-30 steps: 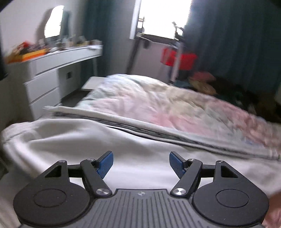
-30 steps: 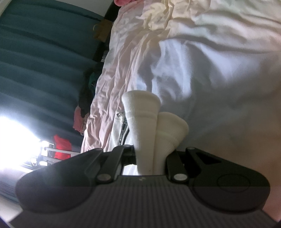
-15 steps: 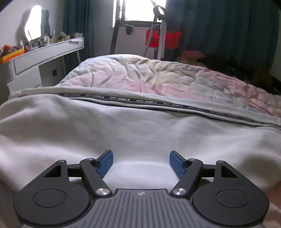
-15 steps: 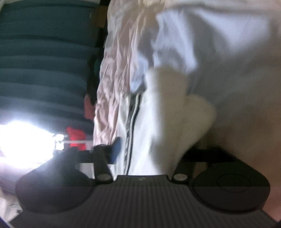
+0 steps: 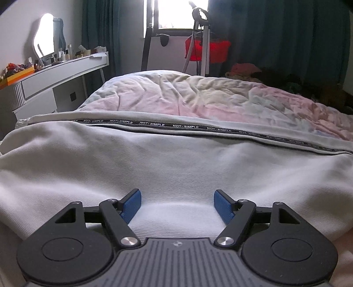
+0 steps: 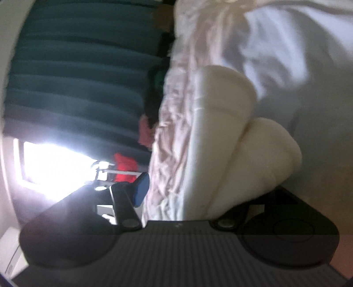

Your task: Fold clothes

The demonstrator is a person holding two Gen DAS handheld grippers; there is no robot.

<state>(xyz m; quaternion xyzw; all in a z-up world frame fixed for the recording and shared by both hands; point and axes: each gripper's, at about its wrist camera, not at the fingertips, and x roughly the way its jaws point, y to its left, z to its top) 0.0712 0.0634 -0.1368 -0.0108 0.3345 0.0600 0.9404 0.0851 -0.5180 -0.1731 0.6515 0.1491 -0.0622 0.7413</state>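
Right gripper [image 6: 187,194] jaws newly apart off cuffs [image 6: 222,123]; left gripper [image 5: 177,204] lower, jaws apart; "NOT-SIMPLE" tape [image 5: 187,127].

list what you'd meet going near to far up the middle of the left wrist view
left hand-held gripper with its blue pads apart → white garment → black tape printed NOT-SIMPLE → rumpled pastel duvet → bright window
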